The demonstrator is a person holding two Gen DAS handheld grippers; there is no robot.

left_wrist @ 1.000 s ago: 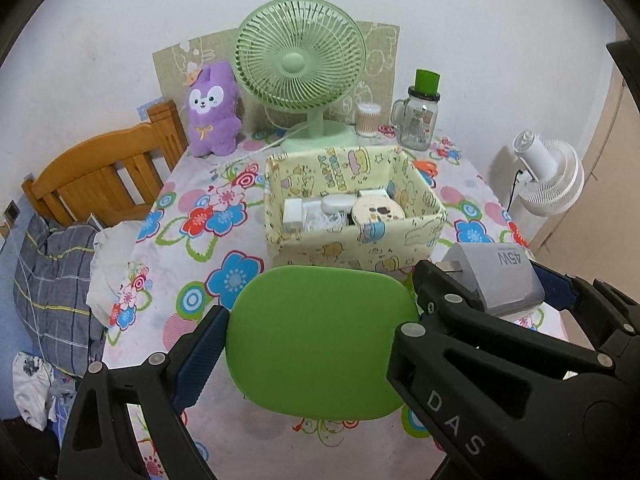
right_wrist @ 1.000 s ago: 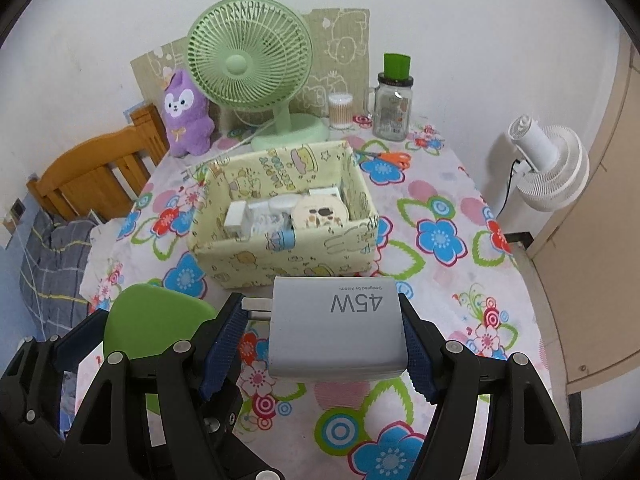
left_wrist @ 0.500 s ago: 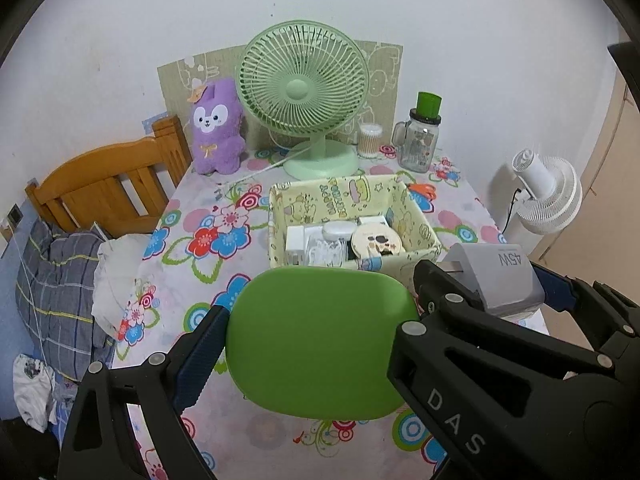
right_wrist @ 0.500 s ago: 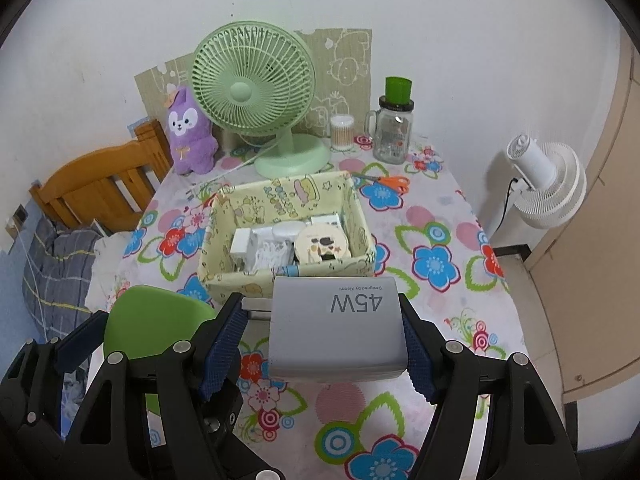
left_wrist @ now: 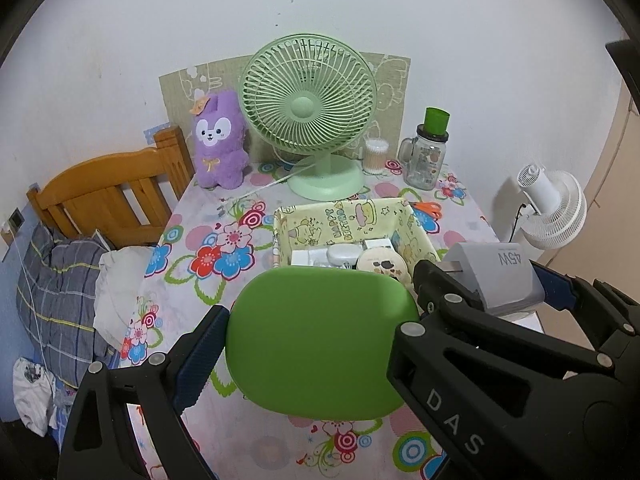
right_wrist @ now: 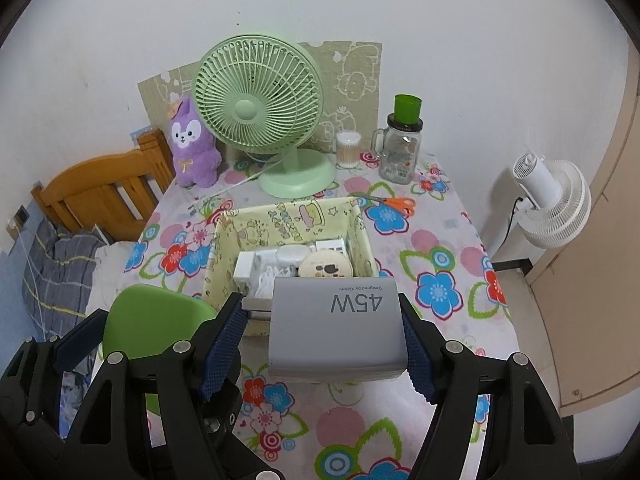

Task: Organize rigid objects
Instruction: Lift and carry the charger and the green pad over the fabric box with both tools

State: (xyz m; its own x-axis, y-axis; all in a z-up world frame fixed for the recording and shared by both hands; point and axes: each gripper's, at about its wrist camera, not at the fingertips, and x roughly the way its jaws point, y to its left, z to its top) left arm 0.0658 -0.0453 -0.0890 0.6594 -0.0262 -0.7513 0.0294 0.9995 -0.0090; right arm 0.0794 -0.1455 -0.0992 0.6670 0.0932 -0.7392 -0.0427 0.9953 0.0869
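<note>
I am holding two things above the flower-printed tablecloth (right_wrist: 440, 240), one in each tool. My left gripper (left_wrist: 316, 332) is spread wide and clamped on a flat, rounded bright-green plastic case (left_wrist: 320, 340), pads against its two sides. My right gripper (right_wrist: 324, 332) is opened about halfway and pinching a grey rectangular plastic charger brick (right_wrist: 336, 332) across its width, its metal prongs pointing toward the left pad. Both items are hanging in the air on the near side of the pale-yellow cartoon-printed fabric storage box (right_wrist: 360, 224), which is sitting in the middle of the table.

I am judging the job as partly done. The box is already holding several small white adapters (right_wrist: 244, 268), a white oval case and a round cream tin with a dark pattern (right_wrist: 326, 266). The green case and the grey charger are what I am seeing left to go in; orange-handled scissors (right_wrist: 394, 204) are lying just behind the box and may or may not belong to the sort.

For writing, the charger's top face is reading "45W" in large grey figures, with a small line above it that looks like "Designed by Xiaomi". The inner wall of the box is printed "HAPPY BIRTHDAY" beside a cake drawing. The black body of the right gripper, seen from the left wrist camera, is carrying the raised letters "DAS".
</note>
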